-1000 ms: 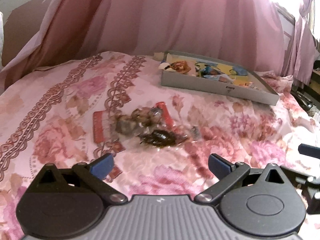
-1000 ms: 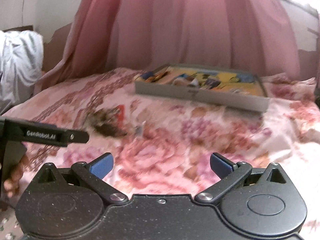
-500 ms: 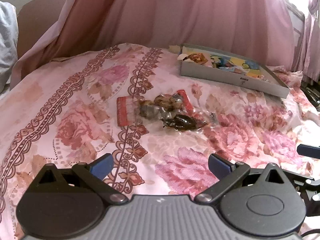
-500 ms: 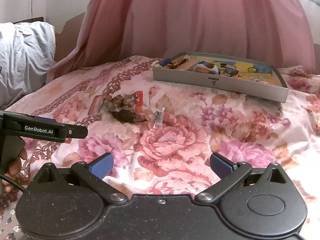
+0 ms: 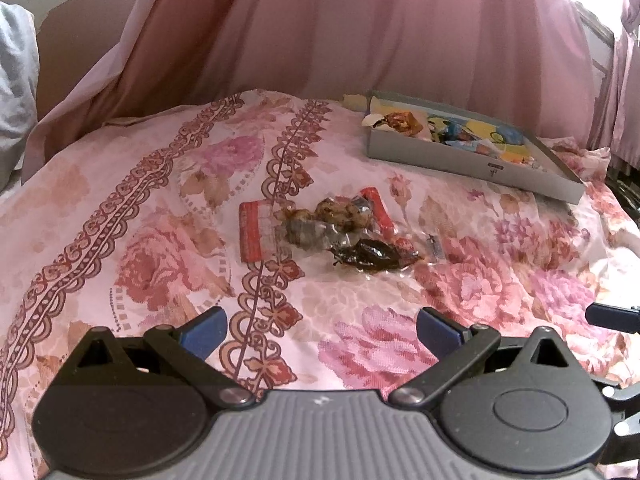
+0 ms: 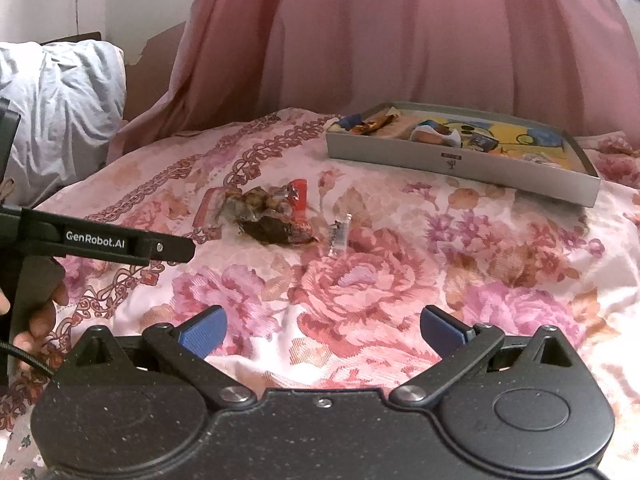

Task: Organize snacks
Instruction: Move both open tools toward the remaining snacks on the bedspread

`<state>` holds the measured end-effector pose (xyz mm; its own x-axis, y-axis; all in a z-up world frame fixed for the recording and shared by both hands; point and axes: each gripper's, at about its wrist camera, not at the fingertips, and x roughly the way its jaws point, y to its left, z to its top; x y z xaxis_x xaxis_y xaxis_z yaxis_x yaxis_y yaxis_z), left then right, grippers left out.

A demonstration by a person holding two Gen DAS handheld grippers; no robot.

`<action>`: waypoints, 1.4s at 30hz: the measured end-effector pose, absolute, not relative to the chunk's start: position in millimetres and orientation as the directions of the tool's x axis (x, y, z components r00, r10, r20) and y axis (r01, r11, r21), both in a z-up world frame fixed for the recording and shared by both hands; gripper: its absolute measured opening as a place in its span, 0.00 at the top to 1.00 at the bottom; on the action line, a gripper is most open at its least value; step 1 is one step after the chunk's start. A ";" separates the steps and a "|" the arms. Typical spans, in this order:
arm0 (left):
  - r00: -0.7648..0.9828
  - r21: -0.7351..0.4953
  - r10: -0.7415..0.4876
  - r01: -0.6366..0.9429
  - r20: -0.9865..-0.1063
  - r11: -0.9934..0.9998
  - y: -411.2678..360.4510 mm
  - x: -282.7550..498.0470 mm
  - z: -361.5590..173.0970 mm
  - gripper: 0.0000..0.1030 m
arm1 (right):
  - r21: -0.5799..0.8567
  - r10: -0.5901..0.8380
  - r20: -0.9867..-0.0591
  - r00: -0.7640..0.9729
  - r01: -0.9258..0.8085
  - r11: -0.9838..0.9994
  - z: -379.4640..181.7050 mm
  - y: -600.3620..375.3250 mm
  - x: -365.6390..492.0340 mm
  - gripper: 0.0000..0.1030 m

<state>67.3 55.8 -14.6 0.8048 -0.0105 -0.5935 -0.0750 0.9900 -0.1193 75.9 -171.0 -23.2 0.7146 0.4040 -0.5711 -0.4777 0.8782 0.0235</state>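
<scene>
A small heap of snack packets point(image 5: 332, 228) point(image 6: 268, 212) lies on the flowered bedspread: clear bags with red edges, brown nuggets, and a dark brown piece point(image 5: 370, 256). A tiny silvery wrapper point(image 6: 340, 232) lies just right of the heap. Further back right stands a grey shallow box point(image 5: 472, 164) point(image 6: 460, 160) holding several colourful snacks. My left gripper point(image 5: 320, 330) hangs open, well short of the heap, nothing between its blue pads. My right gripper point(image 6: 322, 330) is open too, empty, nearer than the wrapper.
A pink curtain point(image 5: 360, 32) hangs behind the bed. A white-grey bundle of cloth point(image 6: 60, 108) lies at the far left. The left tool's arm and a hand point(image 6: 36, 320) show at the left of the right wrist view.
Both grippers have pulled back and up from the heap, which now appears smaller and further off. Both stayed open. The snacks and the box have not moved.
</scene>
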 end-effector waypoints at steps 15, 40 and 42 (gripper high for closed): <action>0.795 -0.100 -0.059 -0.002 -0.603 0.995 91.7 106.5 1.7 0.01 | -0.088 0.487 -0.580 0.653 -0.644 0.760 -26.4 -146.9 129.0 0.01; 0.744 -0.062 -0.239 0.258 -0.624 0.964 125.2 203.4 3.6 0.01 | -0.178 0.643 -0.655 0.398 -0.908 0.380 -63.4 -77.2 228.4 0.05; 0.735 -0.073 -0.263 0.280 -0.625 0.957 123.7 210.6 1.4 0.01 | -0.174 0.646 -0.657 0.390 -0.911 0.373 -63.7 -76.9 230.4 0.06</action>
